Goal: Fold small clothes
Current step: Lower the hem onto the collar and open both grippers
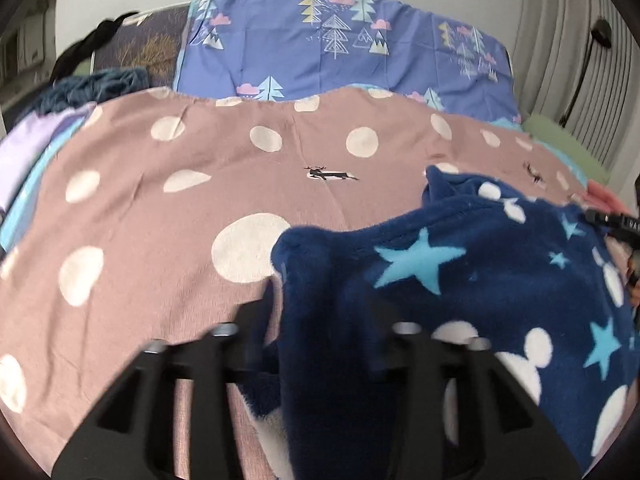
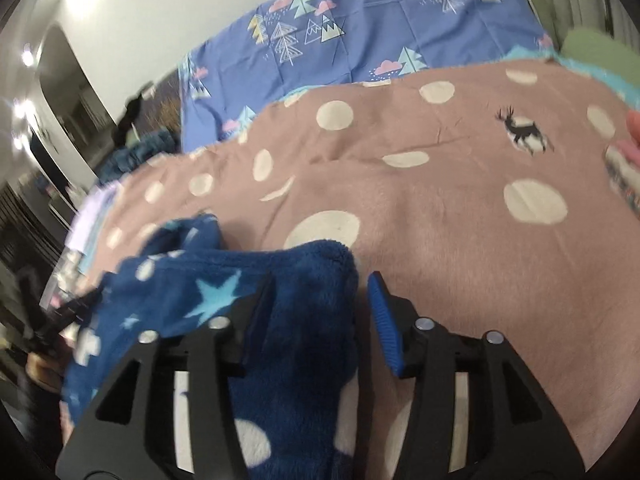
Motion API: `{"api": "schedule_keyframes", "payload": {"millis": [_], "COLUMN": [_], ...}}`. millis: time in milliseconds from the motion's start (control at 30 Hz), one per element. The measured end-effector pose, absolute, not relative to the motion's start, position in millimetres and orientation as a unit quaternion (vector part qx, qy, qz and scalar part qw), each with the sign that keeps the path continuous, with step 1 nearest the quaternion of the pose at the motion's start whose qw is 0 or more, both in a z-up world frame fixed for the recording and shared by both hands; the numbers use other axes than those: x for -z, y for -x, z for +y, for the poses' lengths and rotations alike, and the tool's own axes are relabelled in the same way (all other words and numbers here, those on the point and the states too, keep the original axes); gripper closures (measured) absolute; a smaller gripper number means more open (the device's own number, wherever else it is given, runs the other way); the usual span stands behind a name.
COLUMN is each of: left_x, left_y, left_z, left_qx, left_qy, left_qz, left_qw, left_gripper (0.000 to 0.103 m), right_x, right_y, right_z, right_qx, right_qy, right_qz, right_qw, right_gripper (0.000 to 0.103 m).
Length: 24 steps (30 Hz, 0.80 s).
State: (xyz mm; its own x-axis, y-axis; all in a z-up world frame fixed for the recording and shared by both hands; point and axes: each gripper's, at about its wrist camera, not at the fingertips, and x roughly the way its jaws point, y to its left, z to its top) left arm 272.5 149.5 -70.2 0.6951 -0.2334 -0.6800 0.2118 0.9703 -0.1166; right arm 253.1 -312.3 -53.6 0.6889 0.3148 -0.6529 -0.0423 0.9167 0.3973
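Observation:
A navy fleece garment (image 1: 460, 264) with light blue stars and white dots lies bunched on the pink dotted sheet (image 1: 180, 208). My left gripper (image 1: 320, 300) stands open with a fold of the fleece between its fingers, and the right finger is hidden under the cloth. In the right wrist view the same garment (image 2: 240, 300) lies across my right gripper (image 2: 320, 292), which is open. Its left finger (image 2: 256, 312) is partly buried in fleece and its blue-ribbed right pad (image 2: 384, 320) is bare. The right gripper's tip also shows in the left wrist view (image 1: 616, 220).
A blue tree-print quilt (image 1: 340, 44) covers the bed's far end by the white wall. Purple and dark blue clothes (image 1: 24, 148) lie at the left edge. A green cushion (image 1: 560, 140) and grey curtain (image 1: 560, 40) stand at the right. A striped item (image 2: 624, 176) lies at right.

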Motion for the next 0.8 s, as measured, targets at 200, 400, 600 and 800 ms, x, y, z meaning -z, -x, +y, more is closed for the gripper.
{"api": "schedule_keyframes", "payload": {"millis": [200,400,600,800], "left_x": [81,29,31,80], "left_y": [-308,-274,-291,-289], "left_z": [161,156,150,142], "left_qx": [0.148,0.155,0.132,0.085], "left_qy": [0.091,0.063,0.021,-0.035], "left_qz": [0.418,0.309,0.323,0.386], "left_qw": [0.892,0.936,0.937,0.918], "left_gripper": [0.069,0.092,0.085,0.072], "right_x": [62,29,28,57], "right_y": [-282,-253,-271,-263], "right_z": [-313,-307,-303,-311], "right_qx": [-0.144,-0.178,-0.132,-0.062], "right_qy": [-0.212,-0.209,-0.180,-0.174], "right_qz": [0.421,0.304,0.336,0.391], "right_qw": [0.870,0.912,0.915,0.902], "right_gripper": [0.044,0.091,0.080,0.062]}}
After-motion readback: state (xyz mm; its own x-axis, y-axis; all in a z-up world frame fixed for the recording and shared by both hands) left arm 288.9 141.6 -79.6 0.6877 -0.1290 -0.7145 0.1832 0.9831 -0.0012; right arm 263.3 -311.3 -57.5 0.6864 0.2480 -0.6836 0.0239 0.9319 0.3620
